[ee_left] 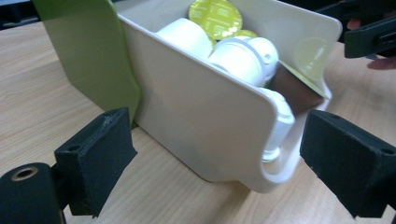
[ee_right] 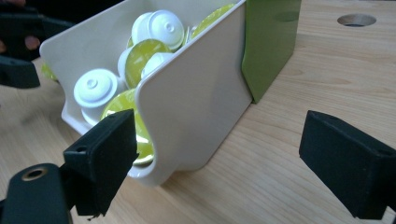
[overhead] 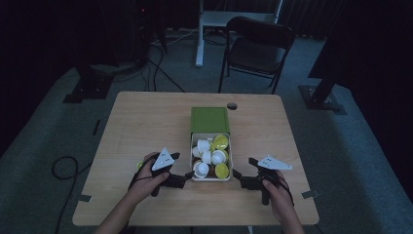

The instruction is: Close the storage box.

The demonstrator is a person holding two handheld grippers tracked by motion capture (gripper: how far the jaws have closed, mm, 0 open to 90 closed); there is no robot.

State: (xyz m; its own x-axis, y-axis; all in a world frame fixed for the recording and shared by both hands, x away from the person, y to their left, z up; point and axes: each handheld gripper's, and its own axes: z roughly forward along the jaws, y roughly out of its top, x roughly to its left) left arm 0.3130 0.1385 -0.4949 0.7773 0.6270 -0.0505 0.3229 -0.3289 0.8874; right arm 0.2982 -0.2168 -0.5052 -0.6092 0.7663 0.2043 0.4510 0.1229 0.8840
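- Black jaws on the left gripper (overhead: 187, 176) and right gripper (overhead: 237, 175) stand spread wide, grasping nothing.
- They flank the white tray (overhead: 211, 178) of coffee capsules (overhead: 217, 157), near its front corners (likely poised to pull it).
- Its green sleeve (overhead: 209, 120) sits mid-table (overhead: 146, 122).

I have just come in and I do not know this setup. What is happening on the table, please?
A person sits at a wooden table with a two-jaw gripper in each hand. Between them stands a white tray full of coffee capsules, pulled partly out of a green sleeve. The left gripper and the right gripper are both open and point at the tray's near corners. Neither holds anything yet; in the gripper views the jaws stand apart beside the tray's walls.
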